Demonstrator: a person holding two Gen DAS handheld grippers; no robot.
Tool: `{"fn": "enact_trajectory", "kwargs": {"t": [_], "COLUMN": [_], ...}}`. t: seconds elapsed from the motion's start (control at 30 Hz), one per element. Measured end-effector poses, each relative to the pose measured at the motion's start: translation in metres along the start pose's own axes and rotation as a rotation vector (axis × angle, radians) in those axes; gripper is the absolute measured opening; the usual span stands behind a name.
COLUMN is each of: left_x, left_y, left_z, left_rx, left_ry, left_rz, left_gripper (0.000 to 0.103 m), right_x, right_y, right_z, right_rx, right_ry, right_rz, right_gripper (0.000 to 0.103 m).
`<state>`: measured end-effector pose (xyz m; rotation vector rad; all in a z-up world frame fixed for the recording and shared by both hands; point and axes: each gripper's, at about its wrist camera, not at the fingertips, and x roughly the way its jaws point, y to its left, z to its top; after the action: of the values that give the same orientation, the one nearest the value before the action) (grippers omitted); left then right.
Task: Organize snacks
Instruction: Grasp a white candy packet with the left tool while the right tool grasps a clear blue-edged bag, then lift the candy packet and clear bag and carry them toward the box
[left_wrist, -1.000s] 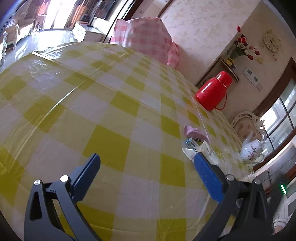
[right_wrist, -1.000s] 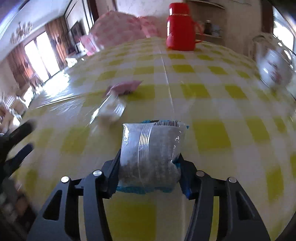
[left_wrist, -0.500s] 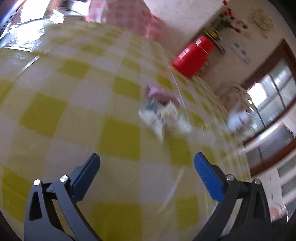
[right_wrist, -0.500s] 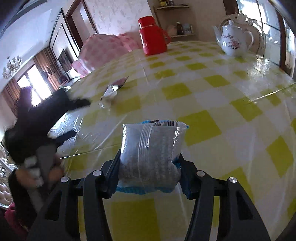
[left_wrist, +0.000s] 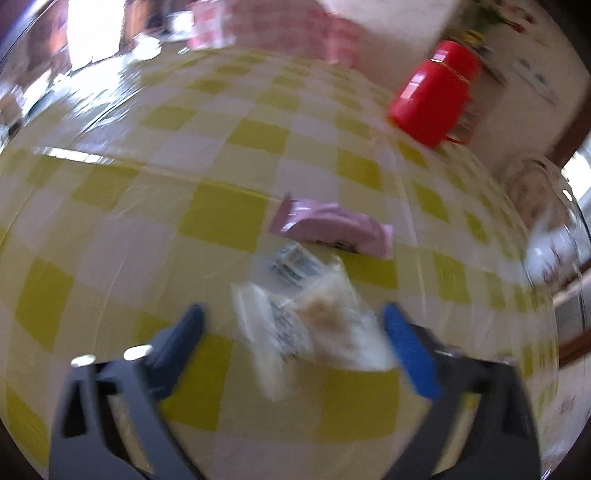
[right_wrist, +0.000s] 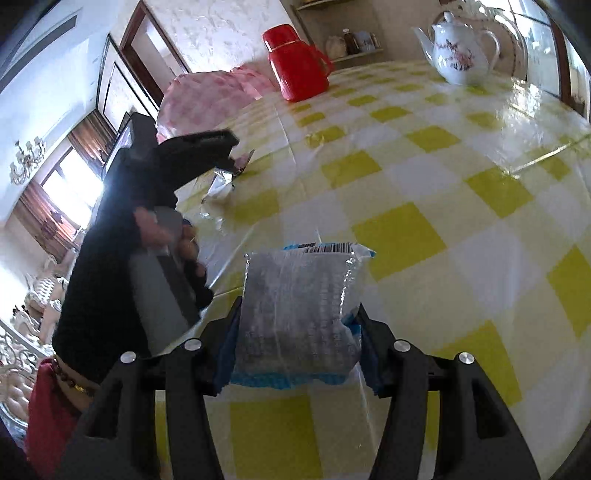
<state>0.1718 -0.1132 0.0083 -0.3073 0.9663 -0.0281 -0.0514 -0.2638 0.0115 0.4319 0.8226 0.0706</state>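
My left gripper is open just above the table, its blue pads either side of a clear snack packet. A second clear packet with blue print and a pink packet lie just beyond it. The left wrist view is blurred. My right gripper is shut on a clear snack bag with blue edging, held above the yellow checked tablecloth. In the right wrist view the left gripper hangs over the packets.
A red thermos stands at the far side of the table, also in the left wrist view. A white flowered teapot stands at the far right. A pink checked chair cover lies behind the table.
My left gripper has moved forward to the pile of packets, which now lies between its open fingers. My right gripper still holds its bag and has swung to the right.
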Motion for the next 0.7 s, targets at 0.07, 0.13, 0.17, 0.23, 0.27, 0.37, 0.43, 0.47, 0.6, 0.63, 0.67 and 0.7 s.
{"fn": "enact_trajectory", "kwargs": {"t": [0.07,0.13,0.17,0.23,0.27,0.37,0.43,0.47,0.6,0.63,0.67,0.7], "left_x": [-0.002,-0.012,-0.017,-0.028,-0.030,-0.037,-0.041,-0.046,-0.065,-0.069,-0.071,-0.074], "left_y": [0.003,0.007,0.009,0.014,0.015,0.025,0.033,0.034,0.037,0.037,0.035,0.035], "left_z": [-0.004,-0.009,-0.010,-0.014,-0.016,-0.027,-0.031,-0.033,-0.046,-0.050,-0.053,-0.057], "left_rx": [0.030,0.064,0.070,0.085,0.093,0.107,0.092,0.098,0.132,0.143,0.153,0.164], "left_ry": [0.030,0.014,0.000,-0.017,-0.021,-0.016,-0.008,-0.014,-0.049,-0.054,-0.058,-0.062], "left_rz": [-0.070,-0.097,-0.108,-0.125,-0.127,-0.145,-0.179,-0.178,-0.196,-0.198,-0.197,-0.195], "left_gripper": [0.036,0.034,0.034,0.034,0.034,0.034,0.034,0.035,0.036,0.036,0.036,0.037], "right_x": [-0.001,-0.002,-0.002,-0.004,-0.004,-0.004,-0.005,-0.005,-0.003,-0.003,-0.002,-0.003], "right_y": [-0.001,-0.003,-0.003,-0.003,-0.003,-0.002,-0.001,-0.001,-0.002,-0.002,-0.001,-0.001], "right_z": [0.000,0.000,0.000,-0.001,-0.001,-0.002,-0.002,-0.002,-0.002,-0.002,-0.001,-0.002], "right_rx": [0.003,0.011,0.014,0.011,0.008,0.000,-0.007,-0.009,-0.012,-0.012,-0.014,-0.016], "right_ry": [-0.004,-0.005,-0.005,-0.009,-0.012,-0.011,-0.015,-0.016,-0.017,-0.018,-0.019,-0.021], "right_rz": [-0.001,-0.001,0.000,-0.001,-0.001,-0.002,-0.002,-0.002,-0.008,-0.008,-0.007,-0.008], "right_gripper": [0.055,0.055,0.055,0.055,0.055,0.055,0.055,0.055,0.055,0.055,0.055,0.055]}}
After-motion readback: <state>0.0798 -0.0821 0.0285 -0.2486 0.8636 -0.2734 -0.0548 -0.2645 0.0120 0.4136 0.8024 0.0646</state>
